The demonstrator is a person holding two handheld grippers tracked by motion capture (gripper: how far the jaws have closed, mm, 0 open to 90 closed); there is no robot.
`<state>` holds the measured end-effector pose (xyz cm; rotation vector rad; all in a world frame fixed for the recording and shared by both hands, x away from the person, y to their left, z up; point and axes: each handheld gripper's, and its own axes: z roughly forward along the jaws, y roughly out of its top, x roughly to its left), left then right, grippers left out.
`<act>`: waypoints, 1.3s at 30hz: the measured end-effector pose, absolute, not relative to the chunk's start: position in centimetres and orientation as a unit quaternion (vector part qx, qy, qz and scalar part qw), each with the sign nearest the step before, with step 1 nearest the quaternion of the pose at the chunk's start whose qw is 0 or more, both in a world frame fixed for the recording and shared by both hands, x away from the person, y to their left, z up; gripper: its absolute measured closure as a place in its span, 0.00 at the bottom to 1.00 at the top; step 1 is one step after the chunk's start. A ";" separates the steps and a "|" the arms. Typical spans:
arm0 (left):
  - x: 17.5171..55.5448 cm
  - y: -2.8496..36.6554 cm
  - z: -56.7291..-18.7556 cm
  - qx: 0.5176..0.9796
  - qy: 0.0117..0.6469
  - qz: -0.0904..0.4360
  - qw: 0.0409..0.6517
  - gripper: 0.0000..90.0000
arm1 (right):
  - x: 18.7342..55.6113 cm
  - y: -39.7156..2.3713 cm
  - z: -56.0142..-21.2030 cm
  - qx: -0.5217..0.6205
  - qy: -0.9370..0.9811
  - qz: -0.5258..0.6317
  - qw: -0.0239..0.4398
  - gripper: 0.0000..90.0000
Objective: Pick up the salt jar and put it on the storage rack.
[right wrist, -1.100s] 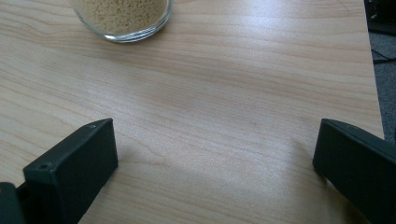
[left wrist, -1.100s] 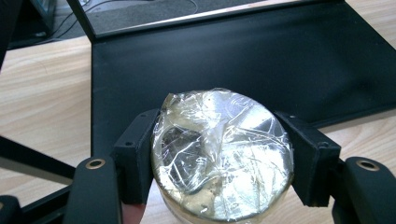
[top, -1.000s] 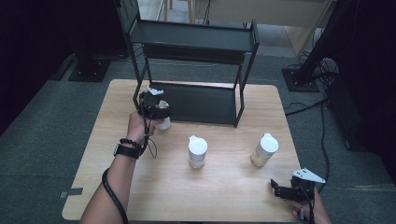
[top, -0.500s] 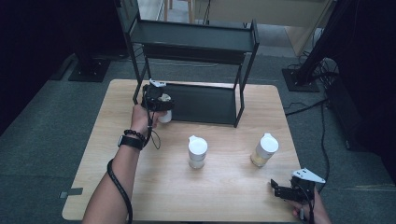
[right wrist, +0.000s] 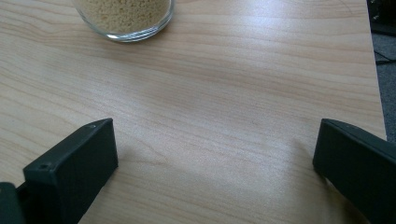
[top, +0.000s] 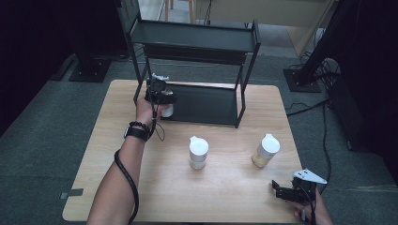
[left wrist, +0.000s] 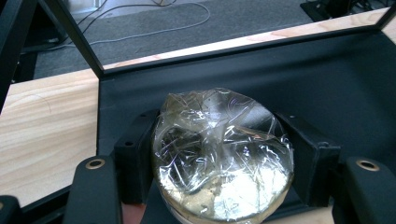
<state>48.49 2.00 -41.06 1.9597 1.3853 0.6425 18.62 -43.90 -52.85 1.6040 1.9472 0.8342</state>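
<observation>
My left gripper [top: 159, 96] is shut on a glass jar [top: 167, 110] with a crinkled clear film over its top. In the left gripper view the jar [left wrist: 222, 149] sits pinched between both black jaws of the left gripper [left wrist: 222, 163], at the front left corner of the black rack's lower shelf [left wrist: 327, 79]. Two white-lidded jars stand on the table: one in the middle [top: 198, 152] and one to the right [top: 265, 151]. My right gripper [top: 281, 190] rests open at the table's front right corner. The right gripper [right wrist: 215, 163] has bare wood between its jaws and a grain-filled jar [right wrist: 123, 16] ahead.
The black two-tier rack [top: 197, 40] stands at the back of the wooden table [top: 117, 187], its posts flanking the lower shelf [top: 206, 103]. Grey carpet, cables and dark stands surround the table.
My left hand has carried the jar away from me and slightly right, up to the rack's lower shelf. The right gripper has stayed where it was.
</observation>
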 end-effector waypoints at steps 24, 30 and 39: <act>49.8 2.3 -42.6 0.736 0.540 0.253 0.321 0.39 | 18.6 -43.8 -52.9 0.584 0.713 0.305 0.240 0.00; 49.4 2.5 -43.1 0.736 0.545 0.242 0.322 0.35 | 18.6 -43.8 -52.9 0.581 0.715 0.306 0.238 0.00; 48.2 3.2 -44.0 0.737 0.543 0.228 0.331 0.13 | 18.6 -43.8 -52.9 0.581 0.715 0.306 0.239 0.00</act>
